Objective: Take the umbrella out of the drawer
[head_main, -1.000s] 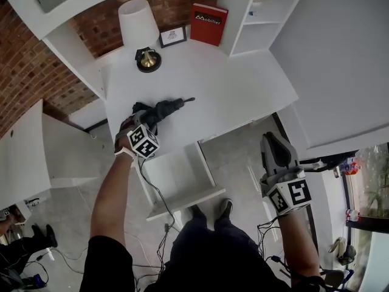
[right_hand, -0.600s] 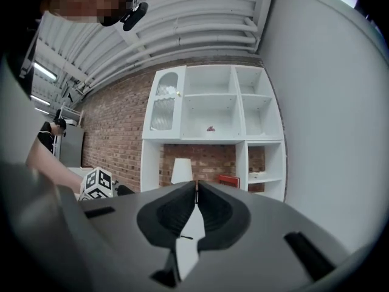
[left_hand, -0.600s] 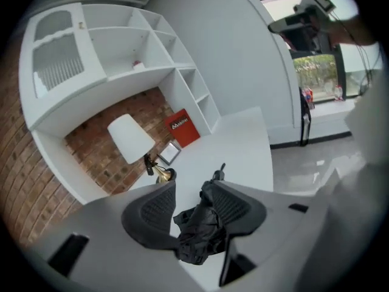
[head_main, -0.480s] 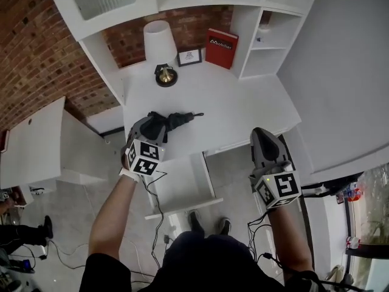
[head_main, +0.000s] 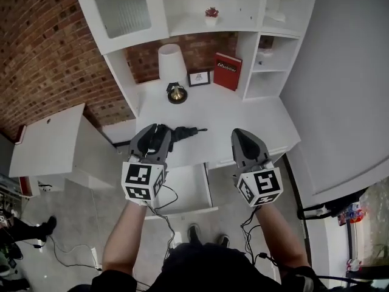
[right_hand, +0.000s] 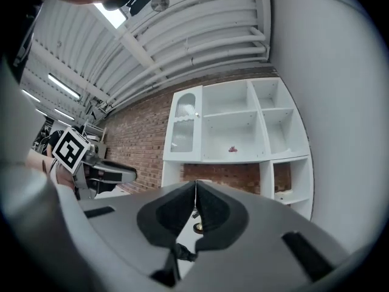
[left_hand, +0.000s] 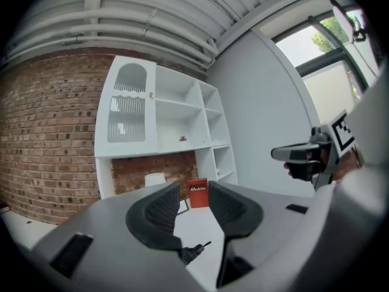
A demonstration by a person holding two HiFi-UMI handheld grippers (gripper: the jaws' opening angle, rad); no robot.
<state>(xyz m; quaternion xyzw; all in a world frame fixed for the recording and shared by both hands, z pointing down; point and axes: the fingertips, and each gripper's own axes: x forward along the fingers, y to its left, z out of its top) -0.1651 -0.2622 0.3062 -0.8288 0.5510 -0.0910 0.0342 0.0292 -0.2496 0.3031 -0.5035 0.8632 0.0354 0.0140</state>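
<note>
On the counter (head_main: 243,111), the umbrella (head_main: 185,132) lies out of the open drawer (head_main: 185,187).
Our left hand-held gripper (head_main: 152,131) is part-open, its jaws just closing on nothing; our right hand-held gripper (head_main: 239,134) is shut and empty. We judge the task done; next, perhaps, we shut the drawer.

From high up, my head camera looks steeply down on the flat white desk top (head_main: 243,111). My left gripper (head_main: 155,129) and right gripper (head_main: 240,134) cameras face level, toward twelve o'clock, sharing the white shelf unit (left_hand: 176,114).
</note>
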